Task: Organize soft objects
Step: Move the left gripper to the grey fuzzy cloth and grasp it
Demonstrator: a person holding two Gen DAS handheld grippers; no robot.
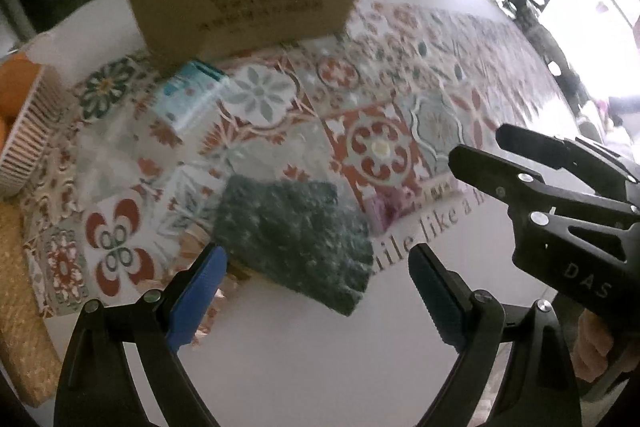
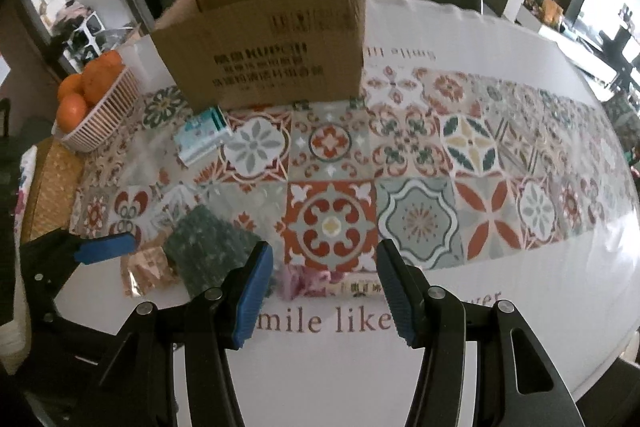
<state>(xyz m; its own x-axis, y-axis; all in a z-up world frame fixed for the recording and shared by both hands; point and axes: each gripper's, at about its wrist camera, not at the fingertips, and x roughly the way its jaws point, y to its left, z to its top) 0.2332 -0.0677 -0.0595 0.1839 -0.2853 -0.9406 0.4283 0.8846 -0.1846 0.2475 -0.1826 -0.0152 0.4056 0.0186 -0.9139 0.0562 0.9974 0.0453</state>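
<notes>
We find the green scouring pad (image 1: 294, 239), lying between the left gripper's (image 1: 318, 291) spread jaws, coarse and fibrous, matt throughout. Our gripper pads (image 1: 194, 301) are blue ribbed plastic on matt black plastic arms with bright metal screw heads. Beyond the right gripper (image 2: 324, 293), the tablecloth (image 2: 400, 367) looks smooth and faintly glossy, like coated vinyl. The box (image 2: 272, 55) farther ahead is matt brown corrugated cardboard. Left of the tongs, the basket (image 2: 104, 111) is slatted pale plastic, and the mat (image 2: 50, 195) looks woven, rough straw.
</notes>
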